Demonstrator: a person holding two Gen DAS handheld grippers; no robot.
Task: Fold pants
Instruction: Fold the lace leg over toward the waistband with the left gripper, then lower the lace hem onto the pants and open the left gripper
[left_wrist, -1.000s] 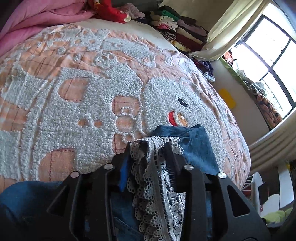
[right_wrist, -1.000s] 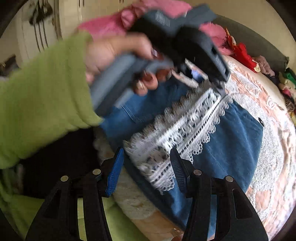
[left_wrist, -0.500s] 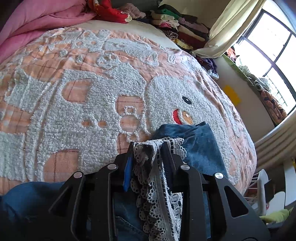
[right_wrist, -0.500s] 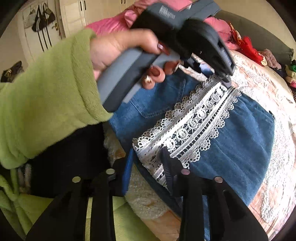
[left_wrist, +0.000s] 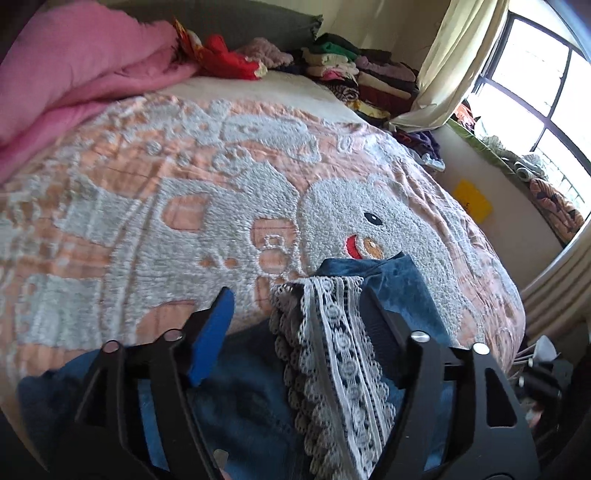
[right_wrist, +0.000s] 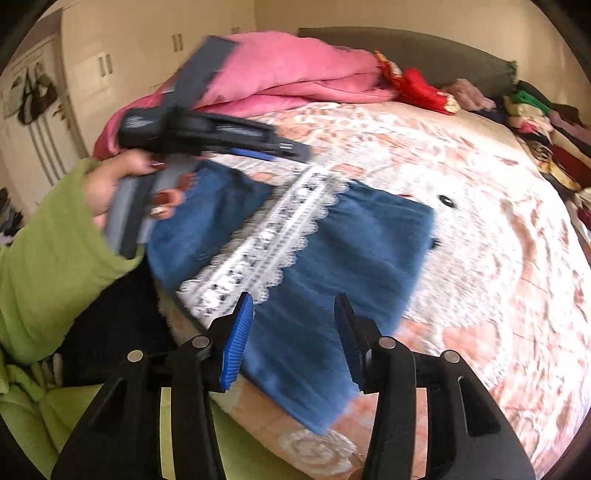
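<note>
Folded blue denim pants (right_wrist: 354, 236) with a white lace strip (right_wrist: 273, 240) lie on the bedspread near the bed's front edge. In the left wrist view the lace strip (left_wrist: 332, 350) runs between the fingers of my left gripper (left_wrist: 299, 314). Its jaws are opening, and the lace lies beside the right finger (left_wrist: 380, 325) with the blue pad (left_wrist: 212, 332) well clear of it. The left gripper (right_wrist: 284, 149) hangs just above the pants' far left corner, held by a hand (right_wrist: 122, 181). My right gripper (right_wrist: 295, 325) hovers over plain denim right of the lace, its jaws opening with nothing clamped.
A peach and grey tufted bedspread (left_wrist: 184, 221) covers the bed. A pink duvet (left_wrist: 74, 85) and a red item (left_wrist: 225, 59) lie at the head, stacked folded clothes (left_wrist: 354, 74) at the far right. A green sleeve (right_wrist: 48, 258) fills the left; wardrobe doors (right_wrist: 103, 66) stand behind.
The left gripper has let go of the lace edge, spread its jaws and lifted slightly. The right gripper has swung right, off the lace end onto plain denim, and widened again.
</note>
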